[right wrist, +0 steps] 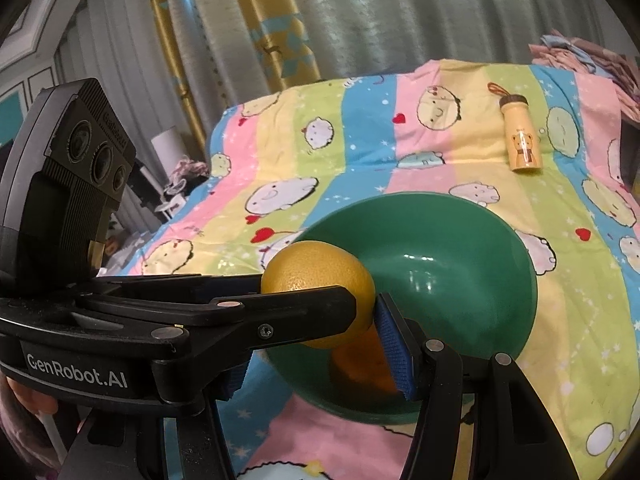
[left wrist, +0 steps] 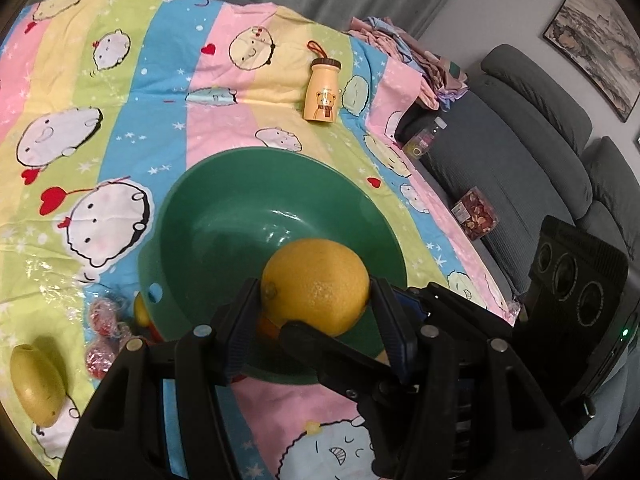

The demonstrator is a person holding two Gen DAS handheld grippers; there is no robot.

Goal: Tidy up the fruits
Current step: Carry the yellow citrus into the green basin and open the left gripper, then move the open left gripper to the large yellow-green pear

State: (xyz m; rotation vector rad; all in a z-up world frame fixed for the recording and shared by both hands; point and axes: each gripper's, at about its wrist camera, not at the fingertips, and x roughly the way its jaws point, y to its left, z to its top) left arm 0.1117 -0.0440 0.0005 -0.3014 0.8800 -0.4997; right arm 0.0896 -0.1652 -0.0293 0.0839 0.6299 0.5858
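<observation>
Yellow grapefruit [left wrist: 316, 284] sits clenched between both hand-held grippers, left [left wrist: 316, 312] and right [right wrist: 316, 304], above the near rim of the green bowl [left wrist: 240, 184] on the surface [left wrist: 120, 120].

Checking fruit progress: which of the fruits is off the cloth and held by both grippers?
The big yellow citrus, clamped by both grippers over the green bowl. The green mango lies loose on the cloth at far left; the small red fruits sit beside the bowl.

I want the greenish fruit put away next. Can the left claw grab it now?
Probably not yet: the left claw is shut on the big yellow fruit over the green bowl. The greenish fruit lies in the open, so nothing else blocks it.
</observation>
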